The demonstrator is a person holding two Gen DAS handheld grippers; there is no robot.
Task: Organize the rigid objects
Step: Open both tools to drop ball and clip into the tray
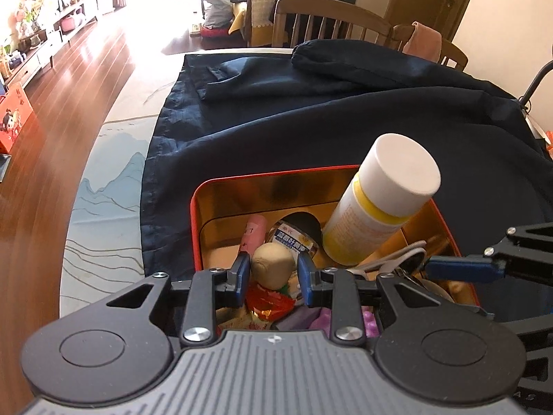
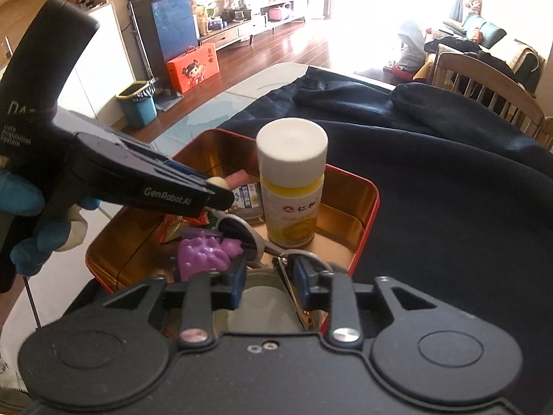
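A red tin box (image 1: 262,177) (image 2: 366,221) with a gold inside sits on a dark blue cloth and holds several small things. A yellow bottle with a white cap (image 1: 376,200) (image 2: 292,183) stands in it. My left gripper (image 1: 271,269) is open above the box, with a tan ball (image 1: 271,264) between its fingers; it also shows in the right wrist view (image 2: 216,190). My right gripper (image 2: 268,276) is open over the box's near corner, above a round white-lidded container (image 2: 262,307) and beside a metal clip (image 2: 293,290). A purple spiky toy (image 2: 204,254) lies near its left finger.
The dark blue cloth (image 1: 311,121) covers most of the table. A pink tube (image 1: 252,233), a small labelled jar (image 1: 293,240), a red wrapper (image 1: 269,302) and white scissors (image 2: 242,230) lie in the box. Wooden chairs (image 1: 328,20) stand at the far edge.
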